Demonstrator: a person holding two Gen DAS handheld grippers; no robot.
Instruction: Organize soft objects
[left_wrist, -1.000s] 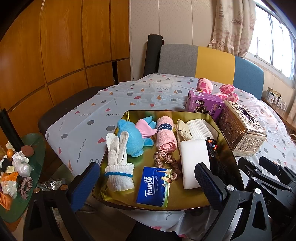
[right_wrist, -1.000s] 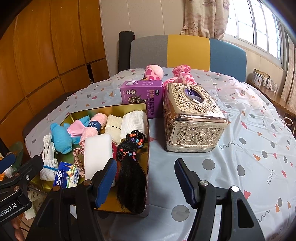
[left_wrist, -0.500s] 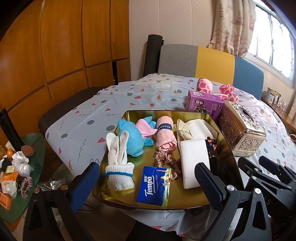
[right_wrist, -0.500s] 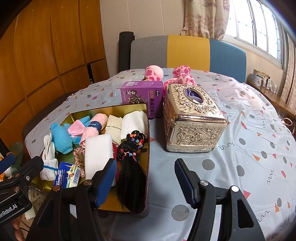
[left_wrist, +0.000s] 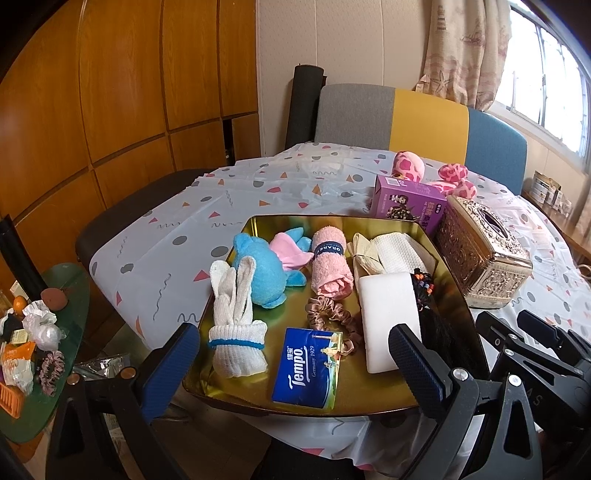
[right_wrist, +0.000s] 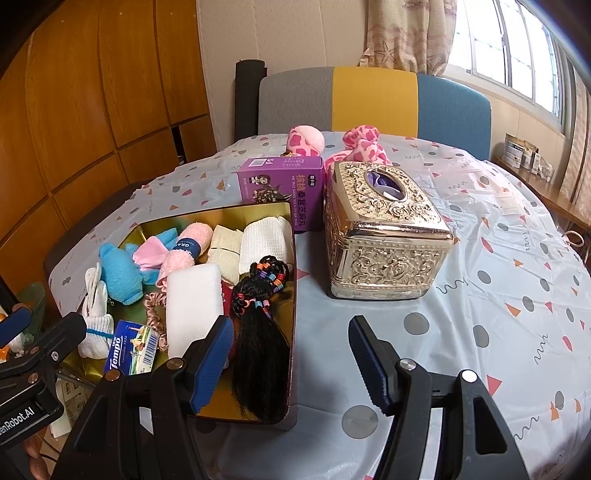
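A gold tray (left_wrist: 384, 400) (right_wrist: 155, 227) at the table's near edge holds several soft items: a white rolled glove (left_wrist: 236, 314), a blue plush (left_wrist: 258, 273) (right_wrist: 120, 271), a pink rolled towel (left_wrist: 330, 264), a white sponge block (left_wrist: 388, 314) (right_wrist: 194, 299), a brown scrunchie (left_wrist: 328, 312), a Tempo tissue pack (left_wrist: 306, 363) (right_wrist: 129, 349), white cloths (left_wrist: 395, 251) and a black hairpiece with beads (right_wrist: 260, 332). My left gripper (left_wrist: 291, 369) hangs open over the tray's near edge, holding nothing. My right gripper (right_wrist: 291, 356) stands open above the tray's right rim, empty.
A silver ornate tissue box (right_wrist: 384, 229) (left_wrist: 482, 254) and a purple carton (right_wrist: 282, 186) stand right of and behind the tray. Pink spotted plush toys (right_wrist: 364, 144) lie further back. A chair (right_wrist: 373, 99) faces the table. A cluttered green side table (left_wrist: 40, 343) is at the left.
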